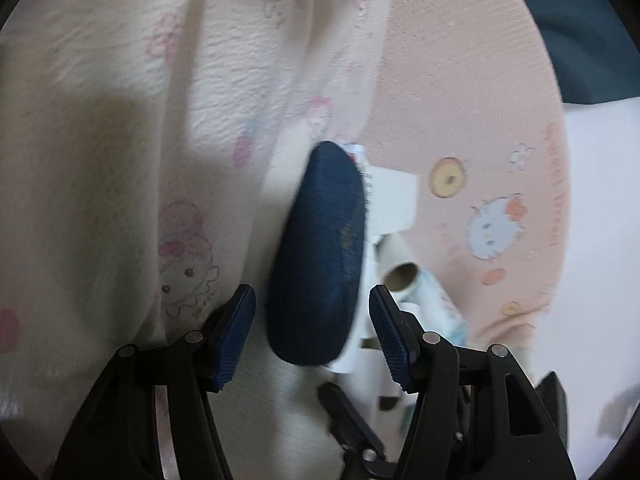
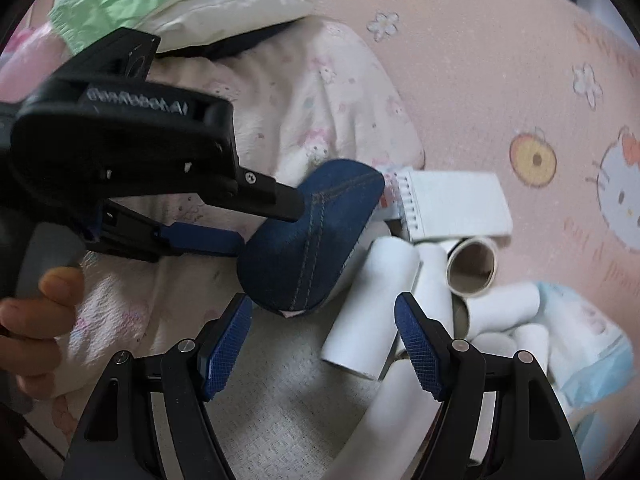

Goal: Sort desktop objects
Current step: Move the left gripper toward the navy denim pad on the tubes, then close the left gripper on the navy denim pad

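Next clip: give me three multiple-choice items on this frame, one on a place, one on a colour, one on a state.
1. The spiral notepad lies:
A. on the green cloth
B. beside the denim pouch, above the white rolls
C. in the right claw

2. The pouch is:
A. dark blue
B. red
C. yellow

3. The left claw is:
A. shut on a roll
B. out of view
C. open, the pouch between its pads

Key: 1 B, the right wrist view shows the pad next to the pouch; 2 A, blue denim with stitching; 3 C, gaps show on both sides.

My left gripper (image 1: 312, 334) and right gripper (image 2: 323, 346) both angle downward, jaws spread, gripping nothing.
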Demonstrator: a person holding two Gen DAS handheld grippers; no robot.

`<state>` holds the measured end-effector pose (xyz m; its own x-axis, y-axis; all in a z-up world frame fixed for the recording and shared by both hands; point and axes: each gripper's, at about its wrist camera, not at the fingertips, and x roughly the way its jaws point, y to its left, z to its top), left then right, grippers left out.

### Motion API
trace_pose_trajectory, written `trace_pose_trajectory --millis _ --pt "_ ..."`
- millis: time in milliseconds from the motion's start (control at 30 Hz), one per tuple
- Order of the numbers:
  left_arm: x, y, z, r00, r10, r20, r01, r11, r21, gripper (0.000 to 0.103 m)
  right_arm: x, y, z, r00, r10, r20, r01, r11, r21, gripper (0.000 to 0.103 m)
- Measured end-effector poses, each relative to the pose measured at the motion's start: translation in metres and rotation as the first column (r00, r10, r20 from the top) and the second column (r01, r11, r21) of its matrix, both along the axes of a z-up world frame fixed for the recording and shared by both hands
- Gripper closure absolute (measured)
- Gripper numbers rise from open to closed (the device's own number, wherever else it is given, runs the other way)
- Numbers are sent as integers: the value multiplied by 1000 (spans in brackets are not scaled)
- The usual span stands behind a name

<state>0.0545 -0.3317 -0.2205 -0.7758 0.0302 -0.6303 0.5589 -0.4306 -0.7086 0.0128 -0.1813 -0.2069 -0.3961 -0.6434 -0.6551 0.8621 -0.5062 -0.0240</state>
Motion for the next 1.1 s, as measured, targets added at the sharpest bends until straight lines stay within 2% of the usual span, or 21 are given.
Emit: trace_pose_trajectory --millis 33,133,300,600,800,867,967,1100 --pt "-1 1 -1 1000 6 7 -6 1000 -6 41 -2 0 -2 1000 -2 10 2 1000 3 31" --pt "-3 -1 -5 999 10 32 -9 1000 -7 55 -7 1 -7 999 -3 33 3 1000 15 31" --pt "-7 -2 -13 1000 -18 -16 20 995 102 61 -14 3 -14 996 -7 94 6 1000 7 31" --pt "-7 14 -16 998 -48 -27 51 992 117 62 -25 4 -19 989 10 150 -10 1000 -2 26" --pt "-9 17 -12 997 -76 -32 79 992 103 62 -30 12 -14 978 31 208 -18 998 -60 26" --pt "-9 21 -12 996 -82 -41 86 991 104 62 -34 10 -16 979 21 203 -10 998 -55 26" --pt "-11 26 -15 995 -92 -46 96 989 115 62 -37 3 -21 981 -8 193 8 1000 3 26" --pt "-13 29 -20 994 -104 -30 106 988 113 62 -37 7 -23 980 37 198 -36 999 -9 26"
